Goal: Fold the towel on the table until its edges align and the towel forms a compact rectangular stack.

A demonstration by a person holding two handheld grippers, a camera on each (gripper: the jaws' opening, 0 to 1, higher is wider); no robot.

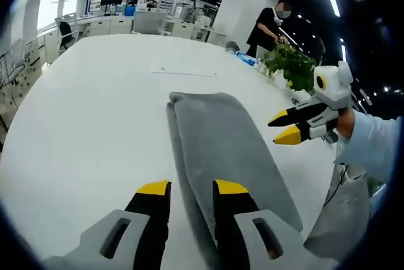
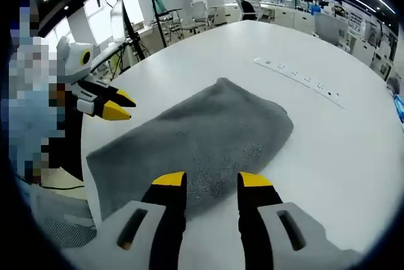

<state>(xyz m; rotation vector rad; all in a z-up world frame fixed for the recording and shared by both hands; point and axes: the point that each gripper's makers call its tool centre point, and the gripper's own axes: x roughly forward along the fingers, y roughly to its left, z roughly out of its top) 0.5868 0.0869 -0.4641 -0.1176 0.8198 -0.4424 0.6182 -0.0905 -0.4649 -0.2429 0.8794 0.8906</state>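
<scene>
On the smooth white table [image 1: 95, 106] — a nubby grey folded towel [image 1: 221, 150]

bright ceiling strip lights, soft shadows, strong fisheye bending at edges, mostly sharp.

We see a broad white table [image 1: 95, 106] with a rounded edge, its surface smooth and glossy. A grey towel [image 1: 221, 150] lies flat on it, folded lengthwise into a long band with rounded corners at its far end; in the right gripper view the towel [image 2: 202, 134] runs slantwise across the table [image 2: 341, 156]. Beyond the towel a thin white power strip [image 2: 303, 81] lies on the surface, well apart from it. A green potted plant [image 1: 291, 65] stands near the far right edge.
</scene>
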